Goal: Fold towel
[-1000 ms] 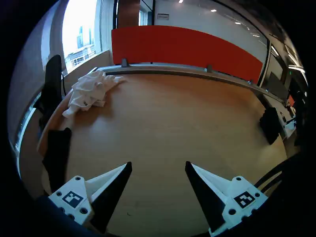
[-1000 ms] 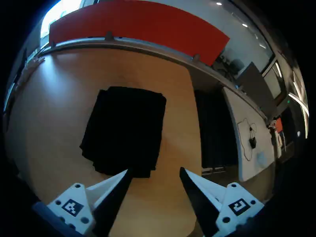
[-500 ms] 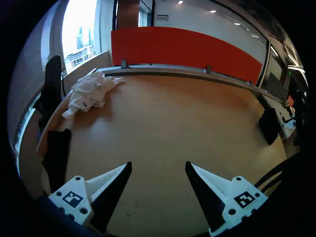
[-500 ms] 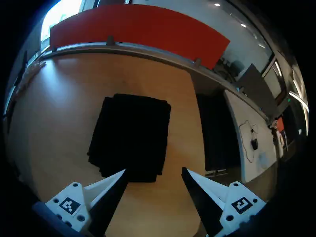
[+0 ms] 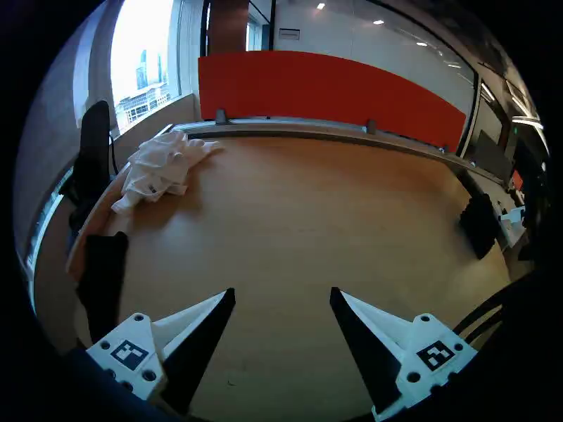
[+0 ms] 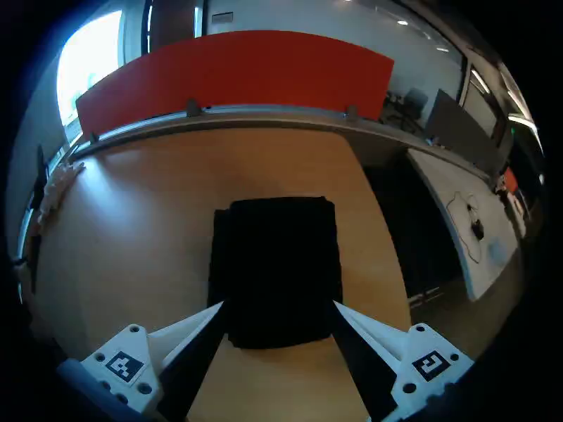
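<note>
A black towel point(image 6: 278, 271), folded into a neat rectangle, lies flat on the wooden table point(image 6: 141, 211). My right gripper point(image 6: 278, 330) is open just above the towel's near edge, with one fingertip on either side of it. In the left gripper view the same dark stack point(image 5: 481, 224) shows at the table's far right edge. My left gripper point(image 5: 281, 316) hangs open over bare wood with nothing between its fingers. A crumpled white cloth point(image 5: 163, 165) sits at the table's far left corner, well away from both grippers.
A red partition point(image 5: 324, 88) on a metal rail closes off the back of the table. A black chair point(image 5: 91, 158) stands by the window at the left, and a dark item point(image 5: 102, 271) hangs at the table's left edge. Right of the table is a gap, then a white desk point(image 6: 464, 225).
The right gripper has swung and moved in, so the black towel now lies centred between its fingers and nearer. The left gripper has hardly moved.
</note>
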Demonstrator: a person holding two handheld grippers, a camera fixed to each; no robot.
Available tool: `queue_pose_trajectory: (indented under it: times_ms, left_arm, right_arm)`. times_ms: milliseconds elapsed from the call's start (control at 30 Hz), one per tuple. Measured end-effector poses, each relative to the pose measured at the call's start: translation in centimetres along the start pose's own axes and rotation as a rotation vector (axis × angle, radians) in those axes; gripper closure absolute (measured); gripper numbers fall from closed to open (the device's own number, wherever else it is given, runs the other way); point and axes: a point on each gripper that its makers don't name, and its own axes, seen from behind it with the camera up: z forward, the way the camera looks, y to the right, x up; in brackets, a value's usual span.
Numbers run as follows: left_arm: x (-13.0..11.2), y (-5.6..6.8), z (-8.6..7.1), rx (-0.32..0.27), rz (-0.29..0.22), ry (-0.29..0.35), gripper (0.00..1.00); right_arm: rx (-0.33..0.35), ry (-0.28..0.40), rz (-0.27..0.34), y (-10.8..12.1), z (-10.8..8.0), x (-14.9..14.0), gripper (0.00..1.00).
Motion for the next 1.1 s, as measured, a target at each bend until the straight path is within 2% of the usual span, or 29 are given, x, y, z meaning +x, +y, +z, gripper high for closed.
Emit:
queue_pose_trajectory:
  times_ms: [267,467,967,1100]
  left_arm:
    - [0.3,-0.1,-0.1,0.001,-0.004,0.012,0.00]
    - [0.9,0.0,-0.1,-0.010,-0.010,0.030,0.00]
    - [2.3,0.1,-0.1,-0.018,-0.011,0.062,0.00]
    - [3.1,0.1,-0.1,-0.023,-0.012,0.080,0.00]
  right_arm:
    - [0.004,0.029,0.035,-1.5,0.1,0.8,0.00]
    - [0.002,0.090,0.039,-2.8,-0.5,2.2,0.00]
    - [-0.032,0.393,0.049,-5.7,-4.2,8.2,0.00]
    - [-0.011,0.488,0.069,-7.0,-5.8,10.0,0.00]
